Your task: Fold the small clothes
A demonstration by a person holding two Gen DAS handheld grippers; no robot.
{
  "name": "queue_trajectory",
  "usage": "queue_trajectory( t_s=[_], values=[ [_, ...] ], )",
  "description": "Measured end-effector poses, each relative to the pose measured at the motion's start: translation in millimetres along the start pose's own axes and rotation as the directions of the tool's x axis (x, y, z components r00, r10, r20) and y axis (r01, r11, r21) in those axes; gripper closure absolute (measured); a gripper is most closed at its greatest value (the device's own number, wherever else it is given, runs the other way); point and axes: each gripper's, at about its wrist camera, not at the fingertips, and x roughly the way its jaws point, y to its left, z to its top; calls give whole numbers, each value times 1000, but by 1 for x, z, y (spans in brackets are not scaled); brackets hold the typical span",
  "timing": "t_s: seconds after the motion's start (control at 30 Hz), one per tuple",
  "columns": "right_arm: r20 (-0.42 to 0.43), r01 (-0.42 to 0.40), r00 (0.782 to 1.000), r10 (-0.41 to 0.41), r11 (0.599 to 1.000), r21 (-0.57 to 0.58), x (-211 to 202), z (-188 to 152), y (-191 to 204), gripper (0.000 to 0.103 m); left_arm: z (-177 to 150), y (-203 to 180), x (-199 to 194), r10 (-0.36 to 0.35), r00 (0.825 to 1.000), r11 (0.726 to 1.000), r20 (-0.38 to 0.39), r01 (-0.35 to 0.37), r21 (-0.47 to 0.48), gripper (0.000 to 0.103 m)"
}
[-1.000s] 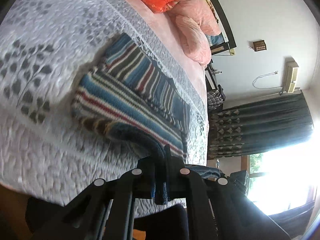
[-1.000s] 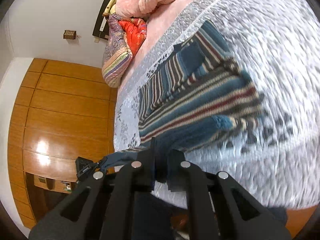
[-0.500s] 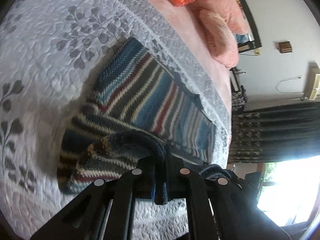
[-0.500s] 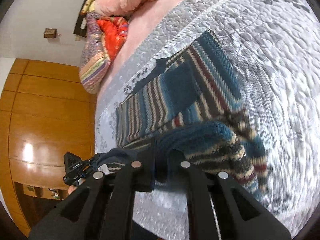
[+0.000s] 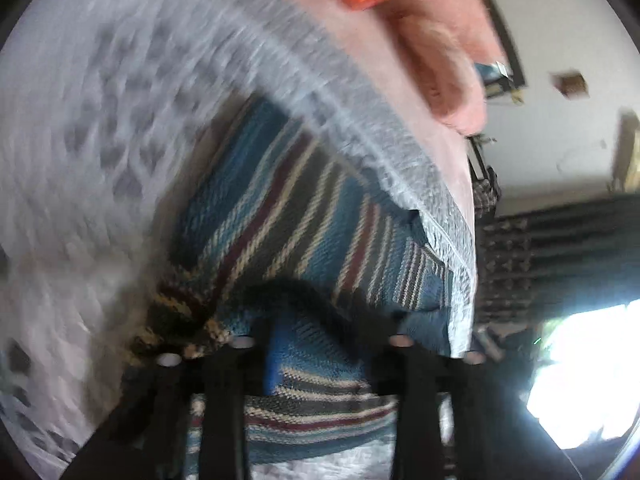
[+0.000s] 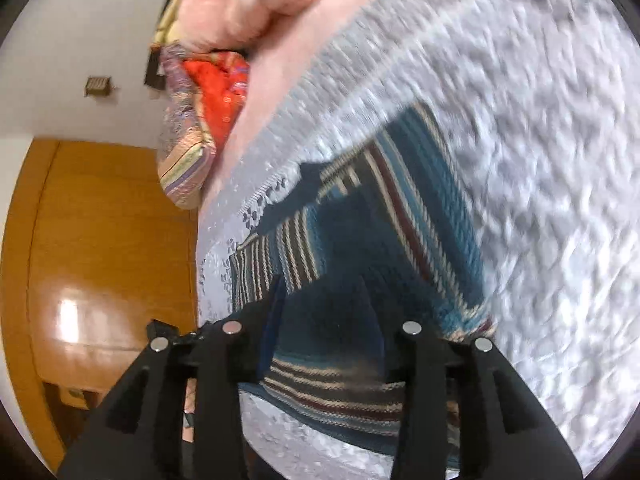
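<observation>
A striped knit sweater [image 5: 280, 216], blue with cream, maroon and dark bands, lies folded on the grey quilted bedspread [image 5: 100, 100]. My left gripper [image 5: 320, 320] is open just above the folded edge, and the knit shows in the gap between its black fingers [image 5: 224, 392]. In the right wrist view the same sweater [image 6: 420, 208] lies on the bedspread [image 6: 520, 100]. My right gripper [image 6: 322, 292] is open low over its near fold, with fabric between and under the fingers [image 6: 416, 392]. Both views are blurred.
Pink pillows [image 5: 440, 52] and an orange and patterned cushion [image 6: 208, 120] lie at the head of the bed. A wooden wardrobe [image 6: 100, 260] stands beside the bed, and dark curtains [image 5: 560, 248] hang by a bright window. The bedspread extends past the sweater.
Both grippers carried the near edge of the sweater forward over the rest of it, then opened and let it go. The cameras are now lower and closer to the fabric.
</observation>
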Motion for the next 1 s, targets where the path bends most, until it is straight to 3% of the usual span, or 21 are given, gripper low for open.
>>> queue_trajectory(
  t_s=[0.17, 0.27, 0.47, 0.6, 0.67, 0.7, 0.73, 0.8, 0.83, 0.9, 1.0],
  values=[
    [-53, 95, 993, -102, 988, -120, 8, 4, 6, 61, 13, -17, -9, 38, 999, 989, 25, -41, 144, 51],
    [-90, 164, 979, -183, 969, -187, 28, 2, 2, 56, 20, -20, 8, 114, 993, 970, -3, -111, 217, 47],
    [-124, 226, 957, -261, 944, -242, 55, 0, -11, 51, 25, -18, 54, 276, 960, 912, -49, -246, 328, 45],
    [-140, 228, 952, -272, 936, -267, 61, -1, -14, 46, 24, -13, 70, 268, 958, 910, -104, -216, 354, 44],
    [-148, 227, 950, -276, 932, -282, 63, -3, -12, 46, 18, -15, 72, 281, 954, 892, -108, -218, 395, 48],
    [-150, 230, 948, -282, 929, -291, 67, -1, -10, 47, 16, -14, 73, 293, 950, 885, -105, -229, 405, 63],
    [-148, 236, 945, -290, 923, -302, 68, -3, -8, 49, 16, -13, 74, 297, 949, 885, -107, -232, 404, 72],
    [-134, 255, 941, -312, 911, -325, 71, -4, -5, 64, 16, -11, 72, 281, 954, 896, -103, -222, 384, 88],
    [-126, 260, 940, -316, 907, -333, 70, -6, -3, 69, 15, -11, 69, 272, 958, 899, -94, -218, 381, 91],
    [-109, 263, 942, -318, 898, -353, 68, -10, 1, 91, 11, -17, 64, 264, 962, 894, -66, -218, 392, 94],
    [-65, 285, 941, -333, 879, -382, 62, -15, 7, 95, 6, -22, 53, 241, 970, 891, -23, -212, 401, 95]
  ],
)
